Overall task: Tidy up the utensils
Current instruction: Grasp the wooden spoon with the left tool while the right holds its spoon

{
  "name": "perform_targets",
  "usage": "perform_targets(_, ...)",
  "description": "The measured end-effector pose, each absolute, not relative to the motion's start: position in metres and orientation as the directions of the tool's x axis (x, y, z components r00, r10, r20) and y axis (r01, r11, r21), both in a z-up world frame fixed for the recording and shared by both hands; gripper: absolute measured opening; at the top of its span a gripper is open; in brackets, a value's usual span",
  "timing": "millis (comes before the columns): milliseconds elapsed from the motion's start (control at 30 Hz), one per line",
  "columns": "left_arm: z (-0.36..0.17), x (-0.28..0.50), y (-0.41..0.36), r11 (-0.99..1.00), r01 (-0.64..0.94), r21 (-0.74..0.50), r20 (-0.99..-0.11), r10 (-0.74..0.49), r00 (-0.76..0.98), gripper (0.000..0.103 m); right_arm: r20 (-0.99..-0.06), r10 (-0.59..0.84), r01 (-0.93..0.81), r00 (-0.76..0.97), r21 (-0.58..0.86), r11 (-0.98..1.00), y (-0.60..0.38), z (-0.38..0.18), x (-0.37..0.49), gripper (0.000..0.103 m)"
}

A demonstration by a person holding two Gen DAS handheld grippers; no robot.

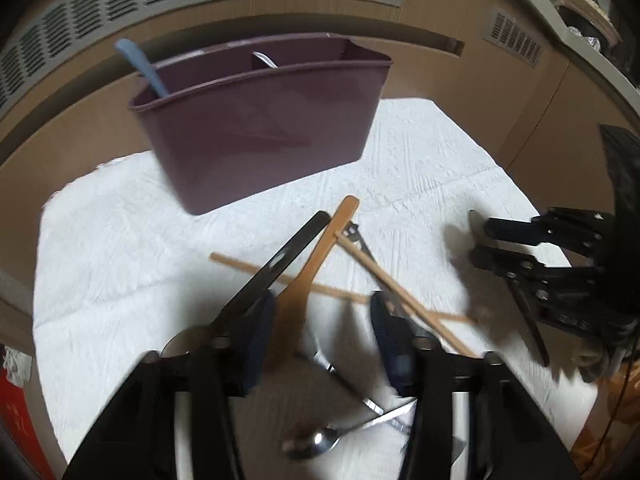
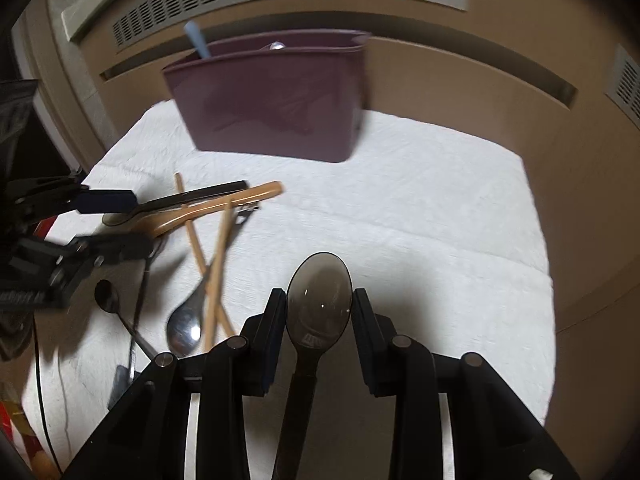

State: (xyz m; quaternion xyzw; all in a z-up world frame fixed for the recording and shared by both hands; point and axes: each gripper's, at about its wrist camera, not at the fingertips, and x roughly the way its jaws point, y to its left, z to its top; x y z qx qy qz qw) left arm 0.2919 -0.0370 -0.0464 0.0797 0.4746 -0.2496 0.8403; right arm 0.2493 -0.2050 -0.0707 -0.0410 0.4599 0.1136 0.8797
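My right tongs (image 2: 319,308) pinch a dark plastic spoon (image 2: 319,294) by its bowl, above the white cloth (image 2: 420,240) on the surface. My left tongs (image 1: 320,322) stand spread over the loose pile: a steel spoon (image 1: 316,442), a wooden spoon (image 1: 316,264), chopsticks (image 1: 384,276) and a black handle (image 1: 288,258). Beyond stands the purple caddy (image 1: 260,136), holding a blue handle (image 1: 142,66).

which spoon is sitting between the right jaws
The dark translucent spoon, bowl up between the right gripper jaws. The metal spoons and the wooden spoon lie on the cloth to its left.
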Motion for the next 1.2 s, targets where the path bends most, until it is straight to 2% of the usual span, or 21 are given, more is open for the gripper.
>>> perform_targets(100, -0.051, 0.302, -0.052, 0.859, 0.504, -0.094, -0.85, -0.332, 0.408, 0.028, -0.807, 0.168, -0.23, 0.566, 0.041, 0.972, -0.215, -0.069, 0.245, 0.03)
perform_targets(333, -0.048, 0.334, -0.097, 0.846, 0.53, -0.066, -0.858, -0.32, 0.403, 0.027, -0.79, 0.198, -0.233, 0.581, 0.072, 0.97, -0.225, -0.069, 0.239, 0.03)
perform_targets(533, -0.061, 0.355, -0.12, 0.827, 0.561, 0.042, -0.897, -0.216, 0.385, 0.022, -0.784, 0.223, -0.238, 0.579, 0.098, 0.966, -0.231, -0.069, 0.239, 0.03)
perform_targets(700, -0.068, 0.365, -0.124, 0.81, 0.586, 0.009, -0.919, -0.225, 0.324, 0.021, -0.779, 0.239, -0.251, 0.58, 0.108, 0.962, -0.235, -0.07, 0.236, 0.031)
perform_targets(1067, -0.071, 0.368, -0.117, 0.842, 0.539, -0.042, -0.896, -0.27, 0.352, 0.021, -0.779, 0.225, -0.24, 0.585, 0.099, 0.966, -0.235, -0.069, 0.236, 0.031)
perform_targets(1200, -0.067, 0.346, -0.106, 0.873, 0.488, -0.012, -0.867, -0.253, 0.43, 0.013, -0.771, 0.219, -0.238, 0.598, 0.09, 0.967, -0.231, -0.058, 0.233, 0.031)
